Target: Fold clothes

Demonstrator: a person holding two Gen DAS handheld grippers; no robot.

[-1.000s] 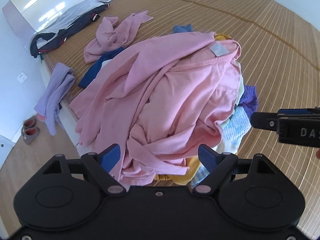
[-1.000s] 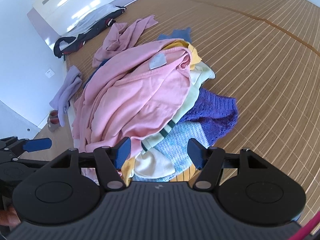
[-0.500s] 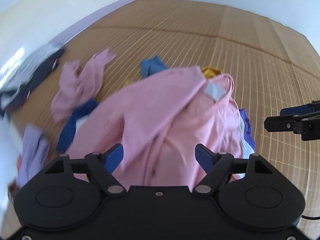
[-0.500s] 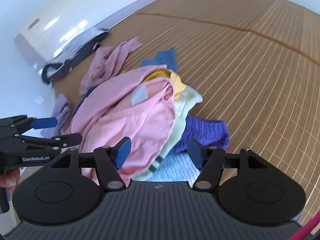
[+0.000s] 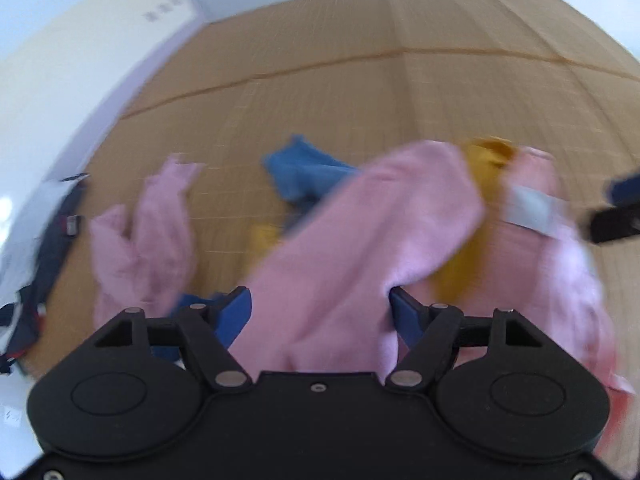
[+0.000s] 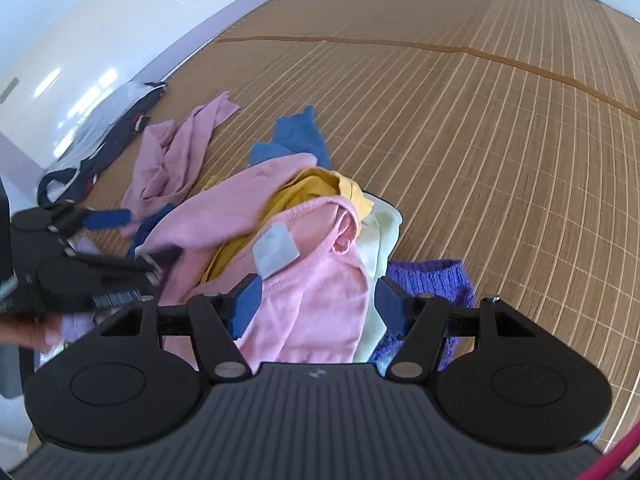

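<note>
Left wrist view, blurred: the left gripper (image 5: 320, 312) is hovering low over a heap of laundry on a bamboo mat (image 5: 360, 60), its jaws spread wide with a fold of the pink top (image 5: 360, 248) lying between the blue pads (image 5: 240, 310) but not pinched. A yellow garment (image 5: 486, 152) is poking out beneath the pink one, a blue garment (image 5: 300, 176) is lying just behind, and a second pink garment (image 5: 148, 240) is sprawling apart to the left. The right gripper is edging in at the frame's right border, too smeared to read.

Right wrist view, sharper: the right gripper (image 6: 316, 300) is also standing with jaws spread, empty, over the pink top's neckline, where a grey label (image 6: 276, 248) is showing. A pale green garment (image 6: 384, 232) and a purple knit (image 6: 432, 280) are lying tangled just beside it. The left gripper (image 6: 108, 240) is reaching in from the left, its fingers apart.

Judging by the crumpled heap and scattered pieces, no folding appears done yet; a garment is only being singled out, and lifting, spreading and folding all seem to remain.
</note>
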